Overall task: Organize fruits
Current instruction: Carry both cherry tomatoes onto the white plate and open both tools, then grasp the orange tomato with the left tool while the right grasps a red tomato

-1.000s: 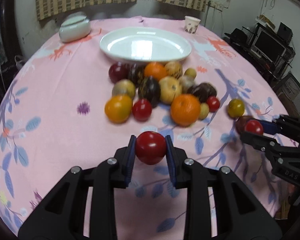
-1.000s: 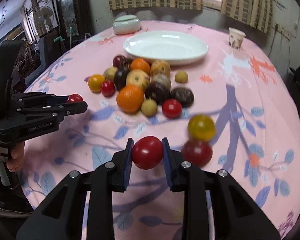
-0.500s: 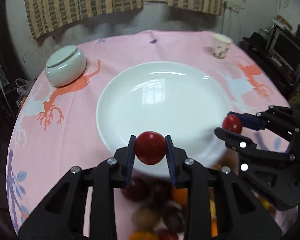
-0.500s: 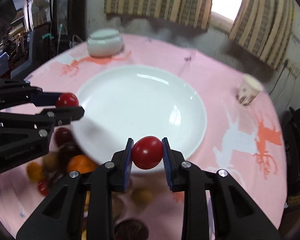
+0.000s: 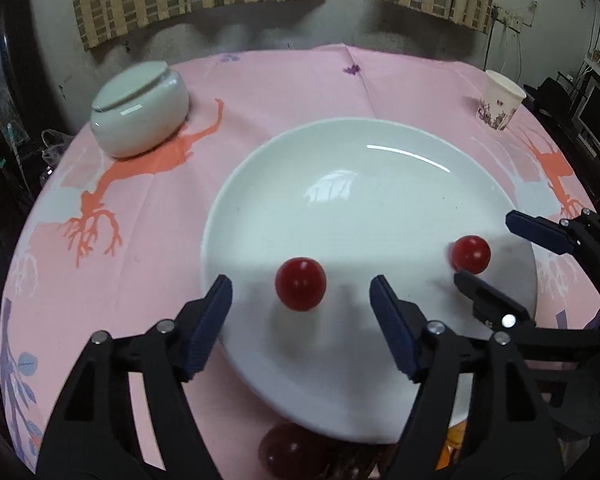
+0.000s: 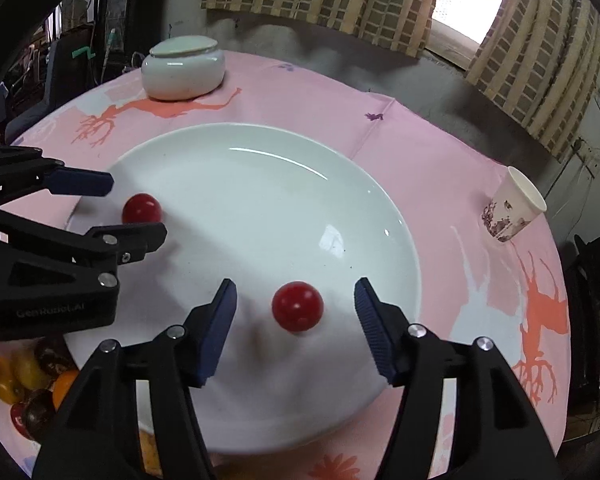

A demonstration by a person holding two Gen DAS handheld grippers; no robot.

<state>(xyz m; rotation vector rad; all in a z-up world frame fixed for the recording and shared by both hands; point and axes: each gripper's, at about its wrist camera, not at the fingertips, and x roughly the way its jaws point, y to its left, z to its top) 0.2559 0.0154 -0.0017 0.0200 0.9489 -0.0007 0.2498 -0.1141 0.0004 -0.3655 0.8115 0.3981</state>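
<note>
Left wrist view: the left gripper [image 5: 300, 312] is opening its jaws above the large white ceramic plate [image 5: 260, 184]; a small round red tomato [image 5: 300, 289] is lying free between the blue-padded fingers [image 5: 208, 330], touching neither pad. Beyond the right finger, the right gripper [image 5: 500, 252] is likewise opening, with a second small red tomato [image 5: 470, 254] sitting loose between its fingers. Right wrist view: the same two tomatoes are sitting within their spread fingers over the plate. Near the finger bases, a cluster of mixed orange, yellow and dark fruits [image 6: 24, 376] is lying on the pink printed tablecloth [image 6: 440, 168], beside the plate.
</note>
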